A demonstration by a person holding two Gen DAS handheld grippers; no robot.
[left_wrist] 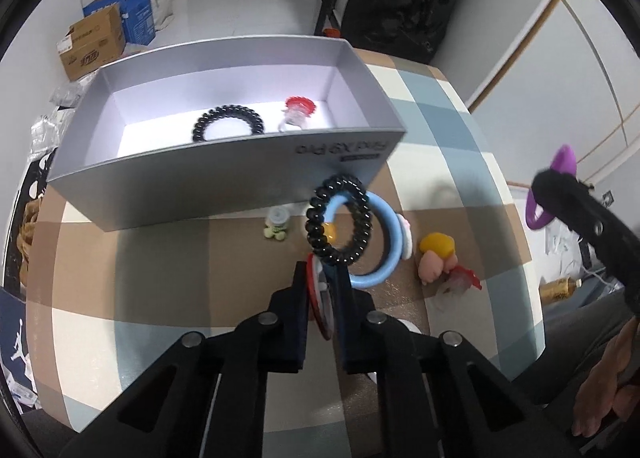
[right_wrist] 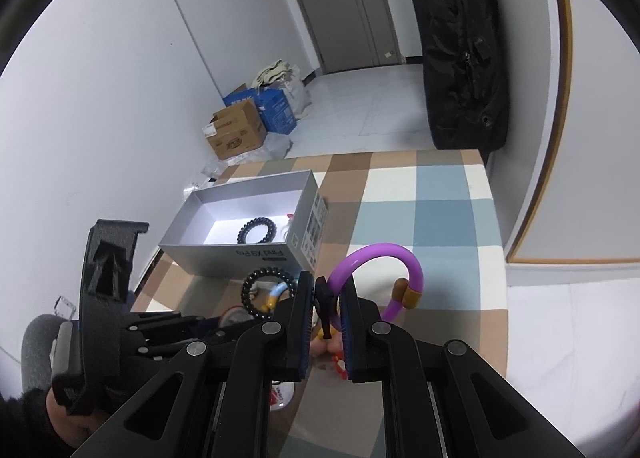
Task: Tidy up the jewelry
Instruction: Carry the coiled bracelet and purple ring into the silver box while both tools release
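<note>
A grey open box stands on the checked table; it also shows in the right wrist view. Inside lie a black spiral hair tie and a red-topped clear trinket. My left gripper is shut on a second black spiral hair tie, held up in front of the box's near wall. A light blue bangle lies on the table behind it. My right gripper is shut on a purple bangle with a brown bead, held above the table.
A red-rimmed disc, a small green trinket, a pink-and-yellow figure and a red clip lie on the table. Cardboard boxes and a black bag stand on the floor beyond.
</note>
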